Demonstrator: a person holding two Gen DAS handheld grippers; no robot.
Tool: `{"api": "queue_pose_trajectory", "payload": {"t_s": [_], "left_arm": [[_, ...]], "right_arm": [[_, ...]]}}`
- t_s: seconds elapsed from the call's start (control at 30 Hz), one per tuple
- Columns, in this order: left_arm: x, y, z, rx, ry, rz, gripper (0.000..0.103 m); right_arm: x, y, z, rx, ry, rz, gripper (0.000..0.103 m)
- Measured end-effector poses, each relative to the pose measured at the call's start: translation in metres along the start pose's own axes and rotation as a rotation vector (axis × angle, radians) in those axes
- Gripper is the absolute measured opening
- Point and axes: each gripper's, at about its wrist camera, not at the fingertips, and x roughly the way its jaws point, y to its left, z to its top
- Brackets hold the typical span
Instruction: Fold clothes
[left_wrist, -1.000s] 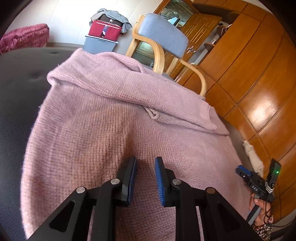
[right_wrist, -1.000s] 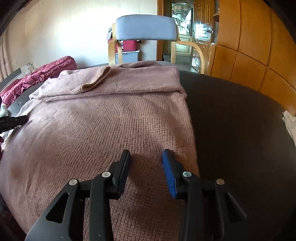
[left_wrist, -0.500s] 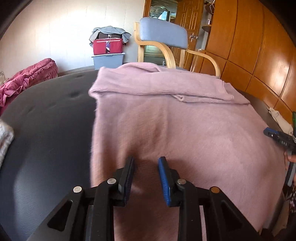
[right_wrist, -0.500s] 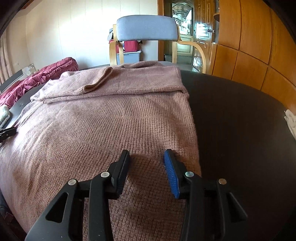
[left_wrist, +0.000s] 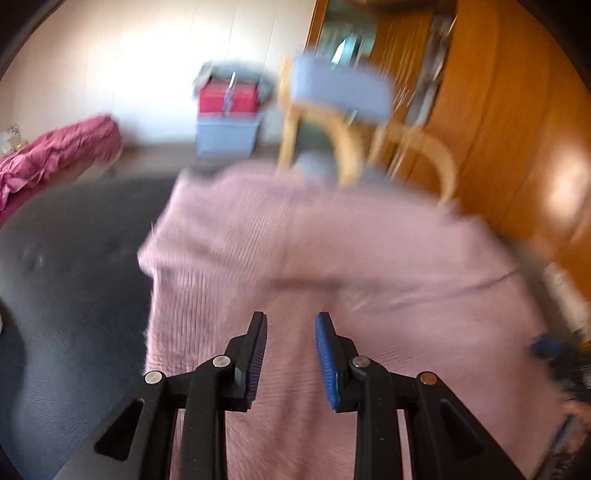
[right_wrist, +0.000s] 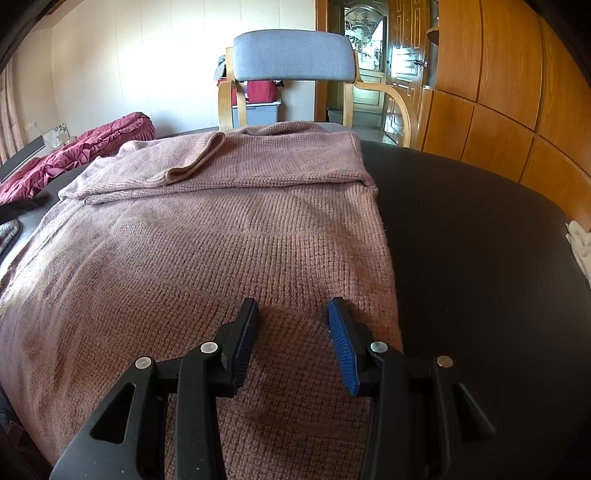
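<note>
Pink knit sweater (right_wrist: 229, 251) spread flat on dark padded surface (right_wrist: 480, 236), covering most of its near and middle part. Far end already folded over: sleeve (right_wrist: 173, 162) laid across the top, folded band running the sweater's width. Right edge of sweater straight, bare surface beside it.

Right gripper (right_wrist: 293, 332) low over near right part of sweater, just inside its right edge. Jaws moderately apart, only knit seen in the gap, pads not pinching fabric as far as visible.

Left gripper (left_wrist: 290, 343) over near left part of sweater (left_wrist: 332, 266), close to its left edge. Jaws narrow and closing, no fabric pinched between them. View heavily blurred, detail unclear.

Behind surface: grey-backed wooden chair (right_wrist: 291, 59), red bedding (right_wrist: 85, 147) at left, wooden wall panels (right_wrist: 498, 92) at right. White cloth (right_wrist: 581, 240) at right rim of surface.
</note>
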Motion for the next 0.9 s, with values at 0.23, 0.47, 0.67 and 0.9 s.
{"api": "queue_pose_trajectory", "payload": {"t_s": [0.23,0.47,0.67,0.9], "left_arm": [[-0.001,0.042,0.000,-0.031,0.052,0.146,0.027],[-0.056,0.011,-0.015,-0.060,-0.078,0.028,0.025],[-0.048,-0.063,-0.052,0.150,-0.037,-0.079,0.026],[-0.028,-0.045,-0.064,0.086,0.004,-0.134,0.027]], "right_arm": [[0.001,-0.001,0.000,0.013,0.000,0.015,0.043],[-0.001,0.000,0.001,0.011,-0.002,0.025,0.048],[-0.046,0.015,0.003,0.042,-0.124,0.240,0.048],[-0.045,0.078,-0.015,-0.240,-0.013,0.277,0.048]]}}
